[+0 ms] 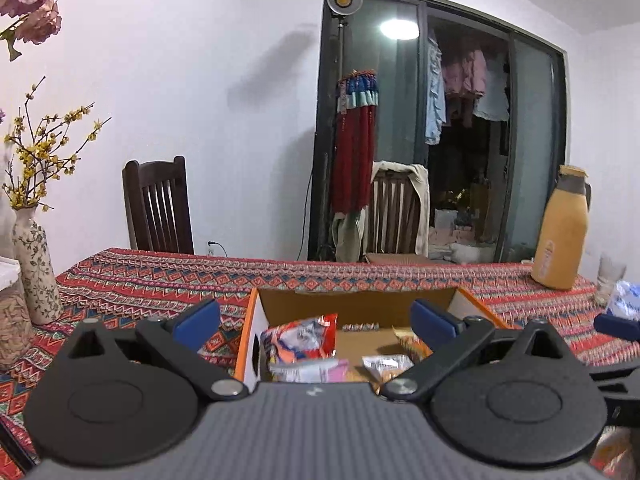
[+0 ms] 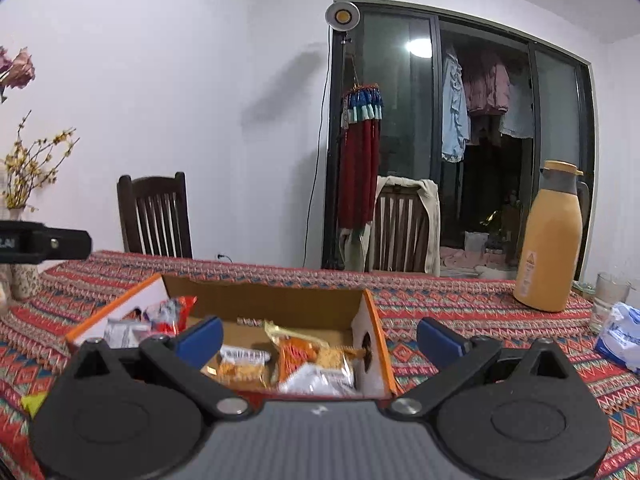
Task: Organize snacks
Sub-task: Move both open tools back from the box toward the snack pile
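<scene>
Snacks lay in the cardboard box (image 1: pixel 354 300) straight ahead of the left gripper (image 1: pixel 316 318), whose blue-padded fingers (image 1: pixel 199 316) stood wide apart, holding nothing. The right gripper (image 2: pixel 320 338) was spread just as wide and empty — the box sat ahead and slightly to its left, an orange packet (image 2: pixel 296 354) and a silver packet (image 2: pixel 320 380) between its fingers. A yellow thermos (image 2: pixel 550 240) stood far right.

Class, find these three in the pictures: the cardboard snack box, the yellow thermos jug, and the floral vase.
cardboard snack box (image 2: pixel 276 300), right wrist view, on its inner back wall.
yellow thermos jug (image 2: pixel 550 240), right wrist view, on its body.
floral vase (image 1: pixel 34 268), left wrist view, on its belly.
</scene>
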Motion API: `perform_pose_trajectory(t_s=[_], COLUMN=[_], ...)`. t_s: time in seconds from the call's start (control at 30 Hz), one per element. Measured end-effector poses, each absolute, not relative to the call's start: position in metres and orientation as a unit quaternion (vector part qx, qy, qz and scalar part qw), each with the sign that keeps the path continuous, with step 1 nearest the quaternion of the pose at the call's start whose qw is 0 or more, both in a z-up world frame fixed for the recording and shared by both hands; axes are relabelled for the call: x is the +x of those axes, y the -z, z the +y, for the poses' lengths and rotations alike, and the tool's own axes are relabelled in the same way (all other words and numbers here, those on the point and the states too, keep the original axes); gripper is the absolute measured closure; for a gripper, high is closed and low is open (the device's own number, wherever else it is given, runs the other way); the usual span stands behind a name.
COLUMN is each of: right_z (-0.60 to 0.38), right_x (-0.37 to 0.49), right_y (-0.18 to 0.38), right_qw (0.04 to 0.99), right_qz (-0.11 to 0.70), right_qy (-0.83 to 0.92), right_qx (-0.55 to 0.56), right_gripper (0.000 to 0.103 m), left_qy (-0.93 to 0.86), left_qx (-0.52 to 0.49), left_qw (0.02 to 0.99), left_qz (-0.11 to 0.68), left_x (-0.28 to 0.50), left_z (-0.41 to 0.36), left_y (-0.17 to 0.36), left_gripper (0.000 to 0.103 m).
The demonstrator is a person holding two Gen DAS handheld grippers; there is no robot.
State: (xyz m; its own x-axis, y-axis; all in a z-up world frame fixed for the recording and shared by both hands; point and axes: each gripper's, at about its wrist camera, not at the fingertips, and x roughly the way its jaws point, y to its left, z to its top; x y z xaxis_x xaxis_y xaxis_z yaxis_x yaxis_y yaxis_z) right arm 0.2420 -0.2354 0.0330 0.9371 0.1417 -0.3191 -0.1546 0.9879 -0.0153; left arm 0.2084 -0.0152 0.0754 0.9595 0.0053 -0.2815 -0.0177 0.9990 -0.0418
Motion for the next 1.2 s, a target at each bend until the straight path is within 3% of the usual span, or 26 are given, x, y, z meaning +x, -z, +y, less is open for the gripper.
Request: perform_pose_trajectory(t_s=[0.57,1.2], right_z=[-0.271,-0.279], right_x=[0.198,0.286], right_y=[0.023,0.042], right_qw=[0.963,0.932], right_qz=[0.259,0.357], right_qy=[-0.060,-0.052], right_qx=[-0.040,-0.035], right_gripper=[0.000,0.000], left_qy=[-0.020,-0.034], left_qx=[-0.028,-0.068], left_qw=[0.974,0.966], left_qz=[0.224,0.248], left_x=[0.186,0.198], left_z=[0.015,0.030], left_y=[-0.001,0.016], left_gripper=[0.000,0.000])
